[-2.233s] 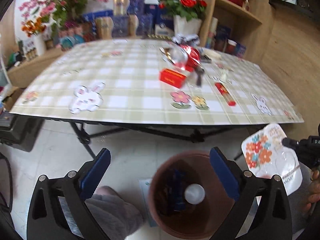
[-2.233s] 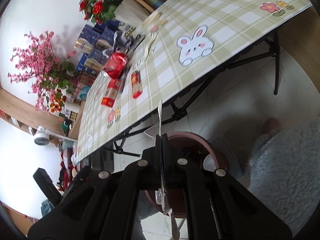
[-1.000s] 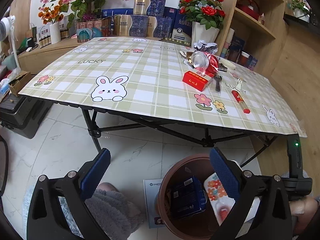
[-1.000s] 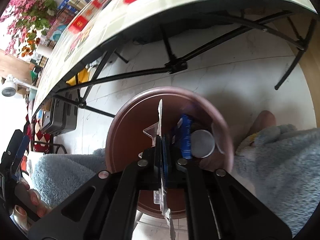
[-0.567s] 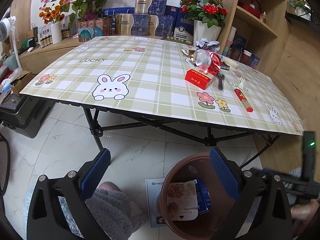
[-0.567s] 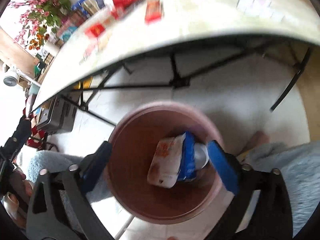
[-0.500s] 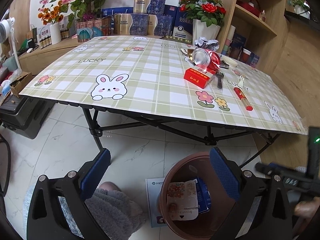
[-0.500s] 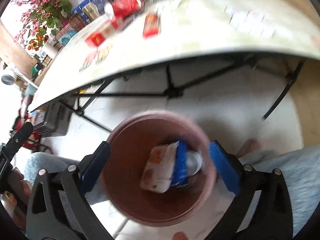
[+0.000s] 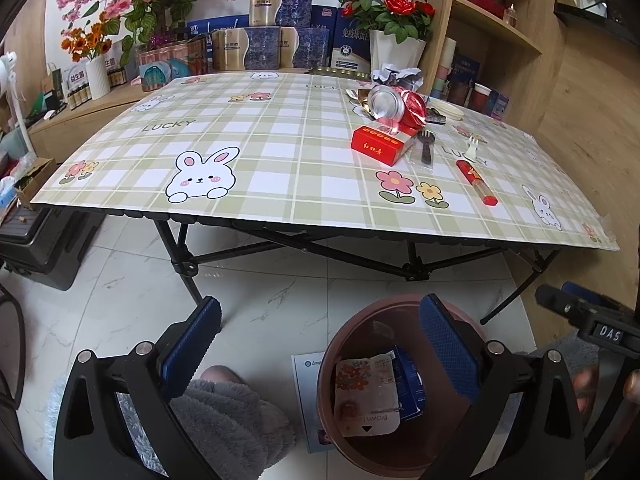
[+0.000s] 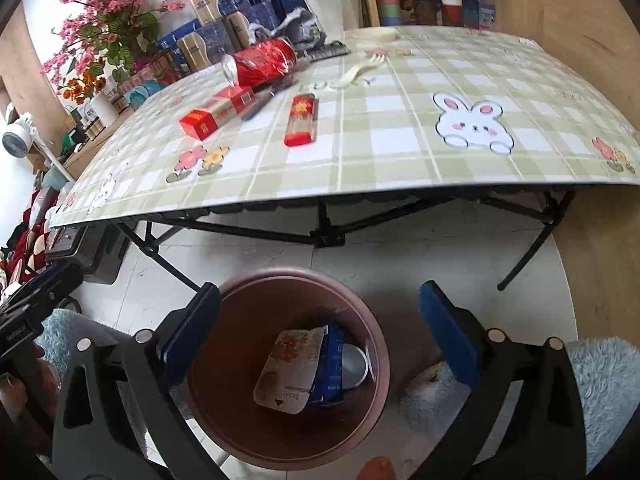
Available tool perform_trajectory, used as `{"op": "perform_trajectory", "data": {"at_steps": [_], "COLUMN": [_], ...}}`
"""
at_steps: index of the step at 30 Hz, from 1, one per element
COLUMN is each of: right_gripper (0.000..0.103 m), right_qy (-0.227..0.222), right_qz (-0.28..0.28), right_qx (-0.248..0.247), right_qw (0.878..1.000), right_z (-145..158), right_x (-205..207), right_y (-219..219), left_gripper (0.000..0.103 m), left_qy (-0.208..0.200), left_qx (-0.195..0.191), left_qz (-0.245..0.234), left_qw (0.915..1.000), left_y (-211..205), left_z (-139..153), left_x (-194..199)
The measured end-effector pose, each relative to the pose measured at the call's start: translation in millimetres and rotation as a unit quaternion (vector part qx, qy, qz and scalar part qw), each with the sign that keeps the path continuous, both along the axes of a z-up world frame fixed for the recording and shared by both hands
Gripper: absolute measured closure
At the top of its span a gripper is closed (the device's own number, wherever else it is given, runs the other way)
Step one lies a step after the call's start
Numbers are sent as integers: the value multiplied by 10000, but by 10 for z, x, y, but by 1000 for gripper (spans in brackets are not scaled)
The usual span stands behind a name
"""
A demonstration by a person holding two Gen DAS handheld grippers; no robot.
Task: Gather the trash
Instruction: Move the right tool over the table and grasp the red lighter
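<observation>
Left hand-held gripper: jaws spread wide, nothing between the blue pads; it hangs over the floor in front of the worktop.
Right hand-held gripper: jaws at full spread and empty, poised above the trash bin.
Trash bin: round, reddish-brown, standing on the white tiled floor below the near edge of the worktop.
Bin contents: a flat white lid with an orange flower print lies uppermost, tilted against a blue packet; a round silvery lid sits beside them.
Worktop: folding table under a green checked cloth printed with rabbits and flowers.
Trash on the worktop: a red box, a red can on its side just behind it, a black fork, a white fork, a red tube near the front edge, and crumpled foil farther back.
Person: grey fleece-covered legs at either side of the bin.
</observation>
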State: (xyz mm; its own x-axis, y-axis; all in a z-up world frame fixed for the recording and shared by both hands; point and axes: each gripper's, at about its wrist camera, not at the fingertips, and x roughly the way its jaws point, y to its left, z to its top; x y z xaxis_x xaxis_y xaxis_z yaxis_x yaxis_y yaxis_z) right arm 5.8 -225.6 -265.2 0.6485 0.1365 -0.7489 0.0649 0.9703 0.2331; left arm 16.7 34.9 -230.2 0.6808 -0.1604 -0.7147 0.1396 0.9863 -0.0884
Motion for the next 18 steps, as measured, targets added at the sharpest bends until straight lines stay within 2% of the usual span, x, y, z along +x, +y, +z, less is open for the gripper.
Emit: {"op": "perform_trajectory", "data": {"at_steps": [5, 9, 12, 18], "right_gripper": [6, 6, 6, 6], "right_qy": [-371, -361, -331, -375], "right_qz": [94, 264, 371, 813], "right_qx": [-179, -257, -753, -1418], "right_qw": [9991, 9987, 9959, 9858], "right_z": [94, 113, 160, 224], "right_x": [-5, 39, 95, 309], "right_y": [-11, -45, 2, 88], "left_gripper": [6, 6, 6, 6], "left_qy": [37, 25, 53, 28], "left_qx": [39, -18, -41, -22], "left_qz": [-12, -24, -41, -193], "left_qw": [10000, 10000, 10000, 9998], "left_y": [-25, -23, -32, -106], "left_z": [-8, 2, 10, 85], "left_x": [16, 37, 79, 260]}}
